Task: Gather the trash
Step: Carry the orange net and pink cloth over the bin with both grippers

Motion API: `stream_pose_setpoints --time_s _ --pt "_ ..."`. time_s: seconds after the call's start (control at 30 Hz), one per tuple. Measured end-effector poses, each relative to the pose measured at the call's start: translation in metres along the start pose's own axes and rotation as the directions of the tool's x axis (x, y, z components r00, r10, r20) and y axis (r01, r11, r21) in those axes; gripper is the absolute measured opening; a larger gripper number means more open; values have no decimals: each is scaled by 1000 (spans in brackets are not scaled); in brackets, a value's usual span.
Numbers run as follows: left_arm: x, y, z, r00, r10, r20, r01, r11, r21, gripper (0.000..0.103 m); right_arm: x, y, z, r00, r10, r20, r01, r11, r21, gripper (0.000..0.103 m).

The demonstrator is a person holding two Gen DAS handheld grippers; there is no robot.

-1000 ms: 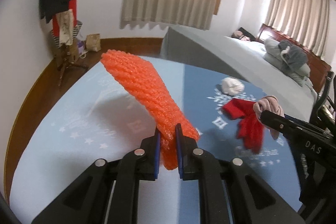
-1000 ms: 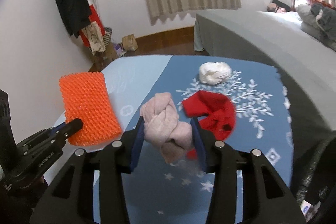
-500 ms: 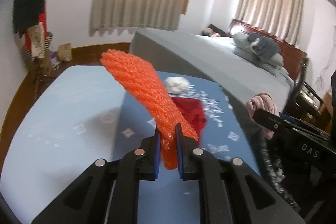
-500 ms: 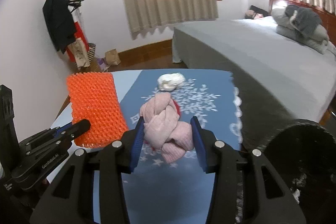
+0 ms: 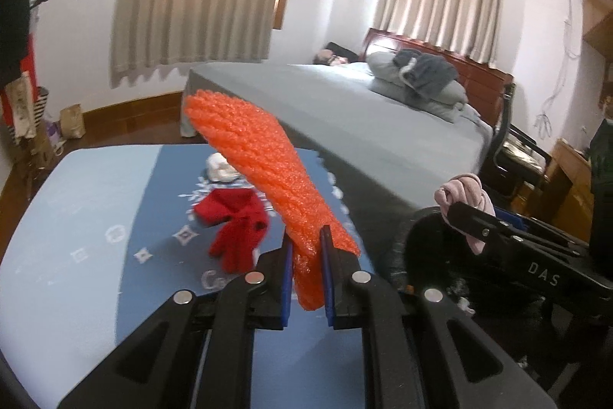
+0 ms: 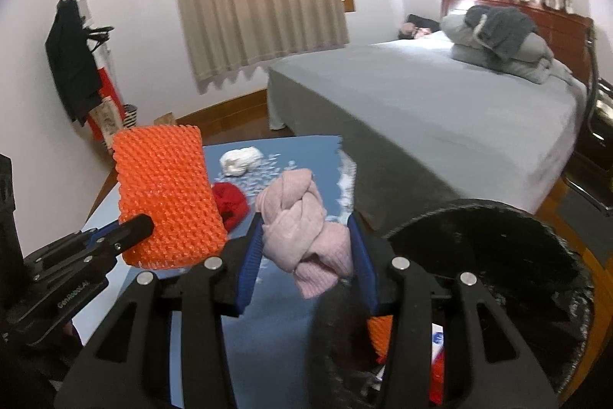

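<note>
My left gripper [image 5: 305,248] is shut on an orange foam net sleeve [image 5: 260,171], held in the air above the blue table [image 5: 76,217]; the sleeve also shows in the right wrist view [image 6: 164,194]. My right gripper [image 6: 306,236] is shut on a knotted pink cloth [image 6: 302,232], at the rim of a black trash bin [image 6: 498,255] to the right of the table. The pink cloth also shows in the left wrist view [image 5: 463,194]. A red cloth [image 5: 233,221] and a white crumpled wad [image 5: 220,169] lie on the table.
A grey bed [image 6: 440,110] with pillows stands behind the table and bin. A coat rack [image 6: 72,64] with dark clothes stands by the left wall. The bin holds some orange and red scraps [image 6: 383,336]. Curtains hang on the far wall.
Both grippers have swung right with their loads, from over the table towards the black bin. The bin has come into view under the right gripper.
</note>
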State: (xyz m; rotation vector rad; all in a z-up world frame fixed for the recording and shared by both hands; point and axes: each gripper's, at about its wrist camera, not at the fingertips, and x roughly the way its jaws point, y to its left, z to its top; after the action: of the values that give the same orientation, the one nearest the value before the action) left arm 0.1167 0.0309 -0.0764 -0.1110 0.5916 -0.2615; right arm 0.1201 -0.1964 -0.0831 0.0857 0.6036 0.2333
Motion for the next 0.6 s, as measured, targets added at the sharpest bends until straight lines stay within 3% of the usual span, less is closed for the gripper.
stream_pose_setpoints --time_s 0.6 --pt "6 -101 5 984 -177 -5 176 973 150 13 -56 -83 -24 986 -162 35 158 982 102 43"
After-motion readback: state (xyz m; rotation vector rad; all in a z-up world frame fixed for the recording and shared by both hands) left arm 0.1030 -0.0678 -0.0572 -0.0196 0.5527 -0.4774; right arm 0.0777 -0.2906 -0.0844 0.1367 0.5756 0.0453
